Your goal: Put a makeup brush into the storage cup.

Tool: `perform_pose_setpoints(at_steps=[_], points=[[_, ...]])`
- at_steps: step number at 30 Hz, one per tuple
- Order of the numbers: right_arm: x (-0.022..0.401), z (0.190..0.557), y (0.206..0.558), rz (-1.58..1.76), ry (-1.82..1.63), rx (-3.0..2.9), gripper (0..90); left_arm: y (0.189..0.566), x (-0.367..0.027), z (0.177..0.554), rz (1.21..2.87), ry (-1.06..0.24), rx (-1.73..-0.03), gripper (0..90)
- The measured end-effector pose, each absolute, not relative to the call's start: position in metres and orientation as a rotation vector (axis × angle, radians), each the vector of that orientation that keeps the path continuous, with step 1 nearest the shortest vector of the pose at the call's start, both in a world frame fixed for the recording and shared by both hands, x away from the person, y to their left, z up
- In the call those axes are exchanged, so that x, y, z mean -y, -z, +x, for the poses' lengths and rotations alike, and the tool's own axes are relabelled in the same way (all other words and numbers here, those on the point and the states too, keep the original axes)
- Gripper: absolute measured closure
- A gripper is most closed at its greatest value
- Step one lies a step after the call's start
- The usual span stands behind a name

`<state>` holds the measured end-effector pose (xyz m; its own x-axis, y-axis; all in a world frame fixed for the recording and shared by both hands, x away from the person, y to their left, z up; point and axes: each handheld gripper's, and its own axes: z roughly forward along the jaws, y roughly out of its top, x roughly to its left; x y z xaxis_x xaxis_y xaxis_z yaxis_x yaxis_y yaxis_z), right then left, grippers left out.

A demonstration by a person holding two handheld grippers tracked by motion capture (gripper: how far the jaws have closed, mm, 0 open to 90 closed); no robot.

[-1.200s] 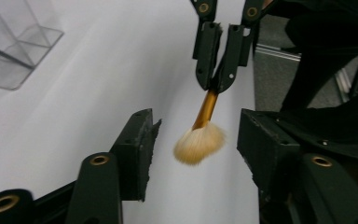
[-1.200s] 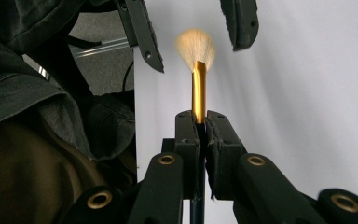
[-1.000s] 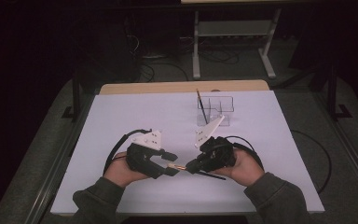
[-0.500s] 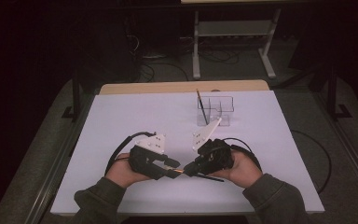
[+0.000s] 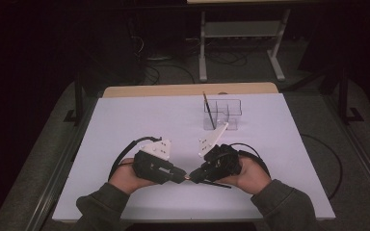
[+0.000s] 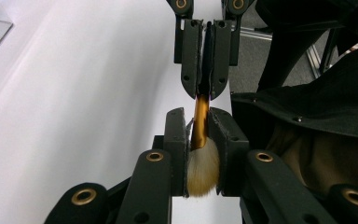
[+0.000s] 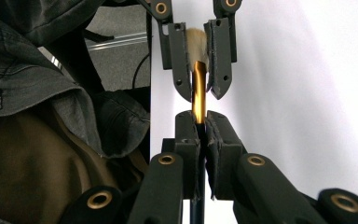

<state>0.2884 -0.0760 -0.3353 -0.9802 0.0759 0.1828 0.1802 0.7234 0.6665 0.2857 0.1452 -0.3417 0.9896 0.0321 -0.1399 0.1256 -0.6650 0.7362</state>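
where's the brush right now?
The brush is off the table, held level between both grippers at the near middle of the high view: the left gripper around its bristle end, the right gripper clamping the dark handle.

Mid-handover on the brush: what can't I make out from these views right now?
- Brush handle: clamped between the right gripper's fingers in both gripper views.
- Bristle tip: cut off behind the left gripper's fingers, left gripper view.
- Handover point: too small and dark in the high view, both grippers crowd it.
- Clear organizer's contents besides one upright stick: too small, high view.
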Motion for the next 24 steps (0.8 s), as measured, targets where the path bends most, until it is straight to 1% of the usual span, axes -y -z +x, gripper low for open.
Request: perform_pose_setpoints(at_steps=[9, 15, 18, 20, 24], points=[[0.0750, 0.2878, 0.3372, -0.170, 1.083, 2.801, 83.1, 0.3418, -0.1433, 0.2851, 2.317, 0.166, -0.076, 82.2], [0.0739, 0.2858, 0.3379, -0.137, 1.075, 2.821, 82.5, 0.3405, -0.1413, 0.2840, 2.336, 0.166, -0.060, 83.4], [0.0743, 0.2859, 0.3373, -0.140, 1.073, 2.817, 81.4, 0.3400, -0.1399, 0.2829, 2.340, 0.159, -0.056, 83.8], [0.0744, 0.2864, 0.3370, -0.139, 1.058, 2.827, 78.4, 0.3400, -0.1388, 0.2825, 2.355, 0.151, -0.053, 83.8], [0.0767, 0.2878, 0.3345, -0.143, 1.020, 2.831, 75.6, 0.3400, -0.1389, 0.2826, 2.368, 0.151, -0.058, 83.8]])
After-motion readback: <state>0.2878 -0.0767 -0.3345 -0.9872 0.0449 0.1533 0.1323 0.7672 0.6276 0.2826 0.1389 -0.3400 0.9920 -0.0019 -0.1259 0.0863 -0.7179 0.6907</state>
